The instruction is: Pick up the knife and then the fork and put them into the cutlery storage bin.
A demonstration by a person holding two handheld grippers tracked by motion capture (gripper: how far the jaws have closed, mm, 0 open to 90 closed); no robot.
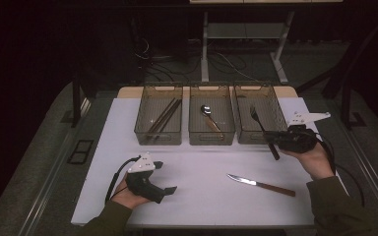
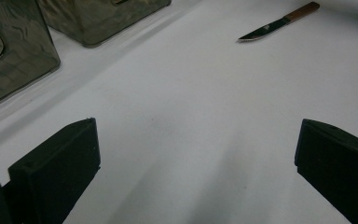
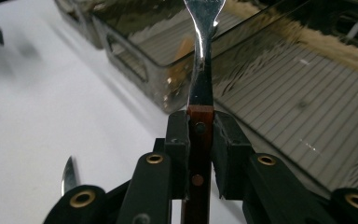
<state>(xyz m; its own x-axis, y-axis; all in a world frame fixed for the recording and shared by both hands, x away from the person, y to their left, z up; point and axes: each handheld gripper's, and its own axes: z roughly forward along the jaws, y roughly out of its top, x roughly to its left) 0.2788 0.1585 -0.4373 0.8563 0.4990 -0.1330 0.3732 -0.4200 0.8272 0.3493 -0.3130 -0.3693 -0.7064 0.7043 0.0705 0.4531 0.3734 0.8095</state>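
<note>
Three clear bins (image 1: 158, 136) stand in a row on one white table (image 1: 202, 196), alongside two chopsticks (image 1: 163, 118), one spoon (image 1: 209, 117), one fork (image 1: 262, 128), one knife (image 1: 261, 184) and two handheld grippers (image 1: 150, 181).

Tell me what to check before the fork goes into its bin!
1. Right tongs clamped on the fork by its wooden handle: ok.
2. Fork head above the right bin: ok.
3. Right bin has room: ok, nothing else seen inside.
4. Left tongs open, holding nothing: ok.
5. Knife lying apart on the table, out of the way: ok.
6. Fork fully clear of the bin's rim: cannot tell.
</note>
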